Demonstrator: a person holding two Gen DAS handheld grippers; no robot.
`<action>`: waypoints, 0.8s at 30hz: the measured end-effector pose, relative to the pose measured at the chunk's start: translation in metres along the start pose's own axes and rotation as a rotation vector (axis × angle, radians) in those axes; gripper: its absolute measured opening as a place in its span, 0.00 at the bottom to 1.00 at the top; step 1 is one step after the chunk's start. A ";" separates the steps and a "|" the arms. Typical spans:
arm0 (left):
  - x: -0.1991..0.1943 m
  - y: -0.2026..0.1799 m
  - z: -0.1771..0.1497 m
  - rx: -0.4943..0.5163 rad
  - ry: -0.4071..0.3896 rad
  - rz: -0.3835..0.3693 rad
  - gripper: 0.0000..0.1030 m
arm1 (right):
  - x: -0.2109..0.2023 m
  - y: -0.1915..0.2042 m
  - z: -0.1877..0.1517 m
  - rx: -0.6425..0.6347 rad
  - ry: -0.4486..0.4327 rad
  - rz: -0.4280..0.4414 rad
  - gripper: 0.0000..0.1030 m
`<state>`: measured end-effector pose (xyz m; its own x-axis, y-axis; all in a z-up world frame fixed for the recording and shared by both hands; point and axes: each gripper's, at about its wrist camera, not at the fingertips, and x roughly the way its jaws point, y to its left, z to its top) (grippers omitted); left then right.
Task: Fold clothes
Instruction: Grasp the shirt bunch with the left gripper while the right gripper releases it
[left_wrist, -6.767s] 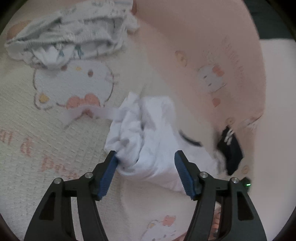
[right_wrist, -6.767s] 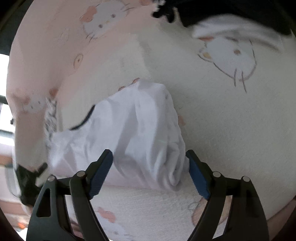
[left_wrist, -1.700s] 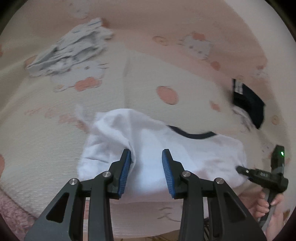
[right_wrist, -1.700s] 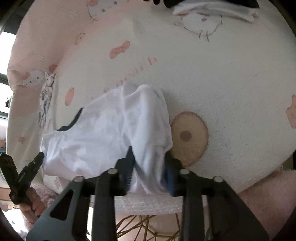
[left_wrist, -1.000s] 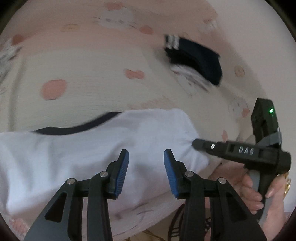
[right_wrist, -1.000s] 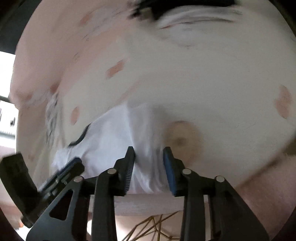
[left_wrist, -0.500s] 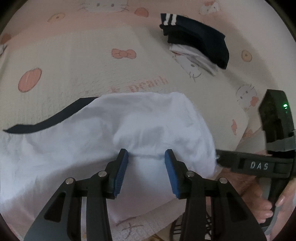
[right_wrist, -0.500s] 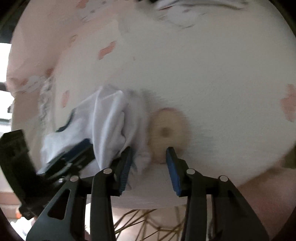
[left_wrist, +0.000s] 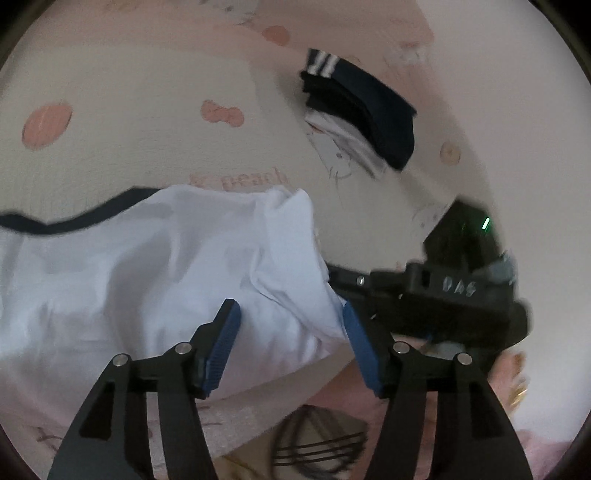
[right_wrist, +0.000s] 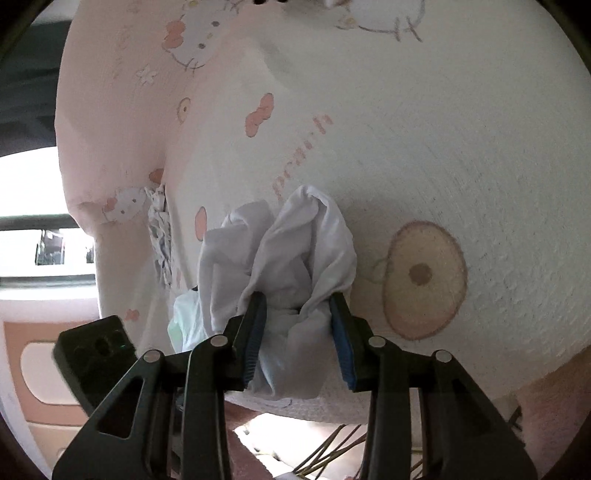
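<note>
My right tool (right_wrist: 297, 328) pinches a bunched fold of the white shirt (right_wrist: 295, 251) on the cartoon-print blanket (right_wrist: 461, 155).

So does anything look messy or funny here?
Yes. The white shirt is scrunched into a lump where the right gripper pinches it, not lying flat. The left gripper is opening over its other end. The dark folded clothes on the blanket look tidy.

surface: cream-pink cartoon-cat blanket (right_wrist: 424, 155) | window: bright daylight (right_wrist: 29, 184) at left | below: wire frame (left_wrist: 317, 439)
</note>
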<state>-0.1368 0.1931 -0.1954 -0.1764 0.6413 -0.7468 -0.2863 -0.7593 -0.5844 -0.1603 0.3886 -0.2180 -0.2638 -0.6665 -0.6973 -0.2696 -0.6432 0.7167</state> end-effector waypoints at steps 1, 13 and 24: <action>0.002 -0.007 0.001 0.032 0.001 0.019 0.59 | 0.000 0.003 0.000 -0.018 -0.005 -0.013 0.36; 0.032 -0.030 0.011 0.128 -0.002 0.163 0.27 | -0.017 0.015 -0.007 -0.131 -0.016 -0.086 0.37; -0.044 0.041 0.003 -0.151 -0.124 -0.054 0.19 | -0.041 0.010 0.002 -0.072 -0.165 -0.195 0.48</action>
<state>-0.1433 0.1340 -0.1853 -0.2819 0.6830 -0.6738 -0.1556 -0.7256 -0.6703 -0.1540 0.4099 -0.1824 -0.3624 -0.4601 -0.8105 -0.2649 -0.7829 0.5629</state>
